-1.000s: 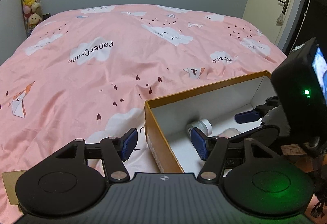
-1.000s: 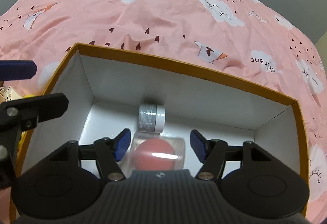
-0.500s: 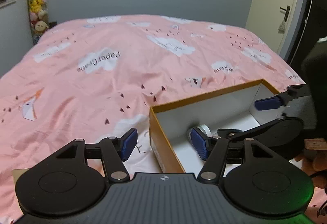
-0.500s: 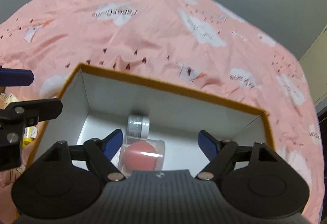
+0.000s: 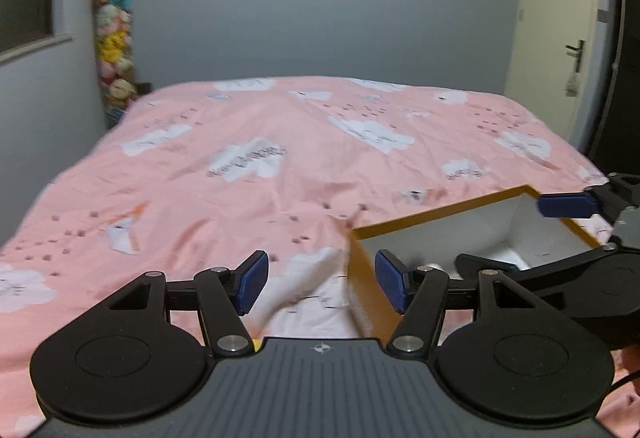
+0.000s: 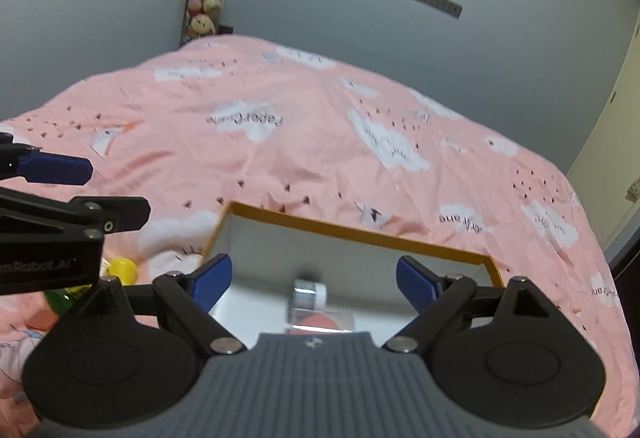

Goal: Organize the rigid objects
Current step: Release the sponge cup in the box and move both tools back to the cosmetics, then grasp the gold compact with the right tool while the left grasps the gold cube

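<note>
The left claw (image 5: 319, 280) hangs spread and empty over the pink duvet (image 5: 280, 166), the box (image 5: 362, 258) just to its right. The right claw (image 6: 314, 280) is spread wide, empty, above the box (image 6: 360, 234); a small jar (image 6: 309, 292) and a clear tub (image 6: 322, 322) lie on the box floor between and below its tips.

left gripper (image 5: 320, 280) empty, right gripper (image 6: 314, 280) fingers spread

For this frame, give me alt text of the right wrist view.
The open right tool hangs above an orange-rimmed box on a pink bedspread. Inside lie a small jar and a clear container with a pink ball.
</note>
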The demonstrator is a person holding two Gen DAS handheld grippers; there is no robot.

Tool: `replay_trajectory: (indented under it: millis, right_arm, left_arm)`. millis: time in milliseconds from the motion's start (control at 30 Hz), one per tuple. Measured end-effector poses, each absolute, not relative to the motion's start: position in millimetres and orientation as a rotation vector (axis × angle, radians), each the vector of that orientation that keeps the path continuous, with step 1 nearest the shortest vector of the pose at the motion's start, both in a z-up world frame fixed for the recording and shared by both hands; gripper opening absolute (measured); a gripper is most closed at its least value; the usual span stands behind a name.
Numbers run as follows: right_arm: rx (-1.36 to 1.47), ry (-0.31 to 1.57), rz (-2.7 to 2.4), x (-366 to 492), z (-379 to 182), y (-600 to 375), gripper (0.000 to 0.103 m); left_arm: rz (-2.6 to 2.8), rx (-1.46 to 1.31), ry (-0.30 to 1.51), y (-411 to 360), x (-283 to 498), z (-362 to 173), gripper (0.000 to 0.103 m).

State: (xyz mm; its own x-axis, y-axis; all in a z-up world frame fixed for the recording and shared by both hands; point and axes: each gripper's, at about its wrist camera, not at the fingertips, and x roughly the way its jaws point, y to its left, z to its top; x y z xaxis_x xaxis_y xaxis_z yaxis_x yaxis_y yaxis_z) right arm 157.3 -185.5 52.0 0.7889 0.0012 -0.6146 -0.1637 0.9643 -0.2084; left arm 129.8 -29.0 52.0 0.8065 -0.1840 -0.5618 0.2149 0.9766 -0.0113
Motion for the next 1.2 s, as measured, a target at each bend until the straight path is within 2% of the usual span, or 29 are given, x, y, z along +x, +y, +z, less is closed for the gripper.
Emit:
replay_trajectory:
  millis: [433, 733, 1067, 1200]
  right_arm:
    - [-0.246, 0.589, 0.183, 127, 42, -125, 0.087]
    - [-0.294, 0.586, 0.276, 120, 19, -75, 0.077]
    - [-0.297, 0.669, 0.375, 127, -15, -42, 0.056]
    - [-0.291, 0.707, 0.399, 132, -26, -37, 0.054]
  left_arm:
    - [-0.099, 0.01, 0.597, 40, 95, 35, 0.071]
    - [-0.033, -0.109, 0.704, 89, 80, -1, 0.07]
    - [-0.002, -0.209, 0.805, 122, 80, -28, 0.067]
    - [0.007, -0.249, 0.805, 131, 79, -33, 0.067]
